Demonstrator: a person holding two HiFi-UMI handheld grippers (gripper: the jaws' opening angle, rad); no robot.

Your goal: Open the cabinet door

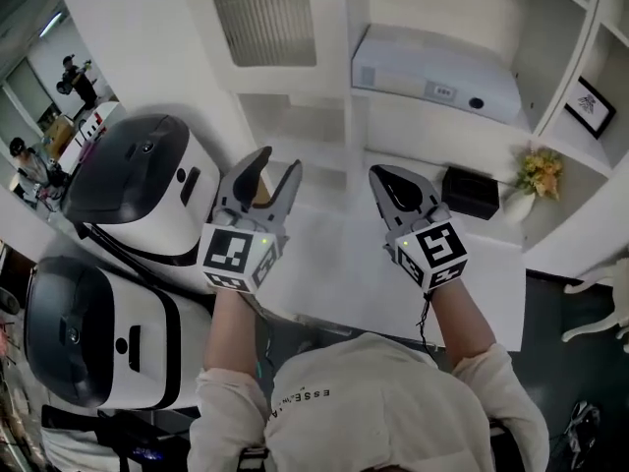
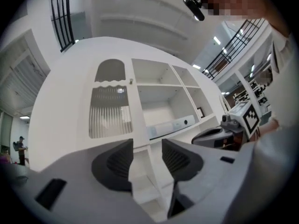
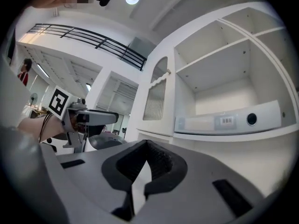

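The white cabinet's door has a ribbed glass pane and stands shut at the upper left of the head view. The same door fills the middle of the left gripper view, with a small knob on its right edge. My left gripper is open and empty, held below the door and apart from it. My right gripper is shut with nothing in it, below the open shelves. In the right gripper view the door lies left of centre.
A white box-shaped device lies on the open shelf right of the door. A black box, a flower vase and a framed picture stand at right. Two large white and grey machines stand left of the white counter.
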